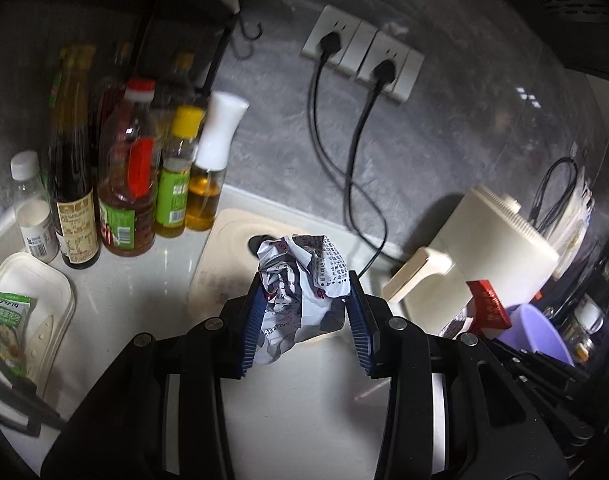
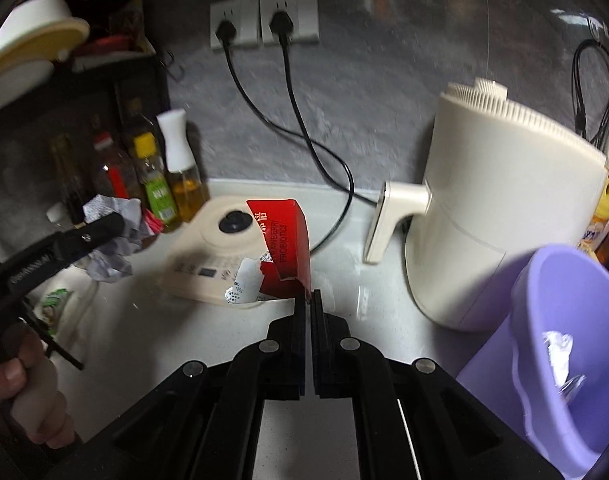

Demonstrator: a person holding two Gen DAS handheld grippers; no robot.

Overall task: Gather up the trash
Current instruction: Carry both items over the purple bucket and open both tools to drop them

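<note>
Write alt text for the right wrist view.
The right gripper is shut on the edge of a torn red packet, held above the white counter. A purple bin stands at right by a cream appliance; at left, the left gripper holds crumpled paper.

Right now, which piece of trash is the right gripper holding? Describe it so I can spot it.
Find the big cream appliance at the wall. Left of its handle, the right gripper pinches a torn red cardboard packet: the only red piece, unlike the crumpled white printed paper.
</note>
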